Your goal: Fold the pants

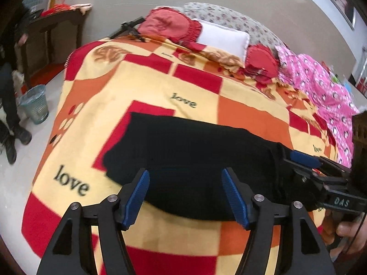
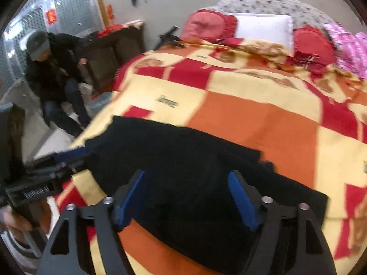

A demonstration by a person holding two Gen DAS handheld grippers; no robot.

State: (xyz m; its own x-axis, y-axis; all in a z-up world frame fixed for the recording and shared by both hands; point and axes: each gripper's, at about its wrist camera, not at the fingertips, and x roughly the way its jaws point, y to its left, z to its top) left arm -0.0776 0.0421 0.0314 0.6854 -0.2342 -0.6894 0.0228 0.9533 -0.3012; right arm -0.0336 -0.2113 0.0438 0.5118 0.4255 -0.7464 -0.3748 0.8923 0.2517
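Observation:
Black pants (image 1: 190, 158) lie flat on the bed, folded into a wide band across a red, orange and yellow blanket (image 1: 137, 87). My left gripper (image 1: 185, 181) is open above the pants' near edge, holding nothing. My right gripper (image 2: 187, 183) is open above the pants (image 2: 183, 160) in its own view, also empty. The right gripper also shows in the left wrist view (image 1: 305, 160) at the pants' right end. The left gripper shows in the right wrist view (image 2: 68, 155) at the pants' left end.
Red cushions (image 1: 169, 26), a white pillow (image 1: 222, 37) and a pink quilt (image 1: 321, 87) lie at the bed's head and right side. A tripod (image 1: 130, 28) lies near the cushions. A bin (image 1: 34, 104) and a seated person (image 2: 52, 68) are left of the bed.

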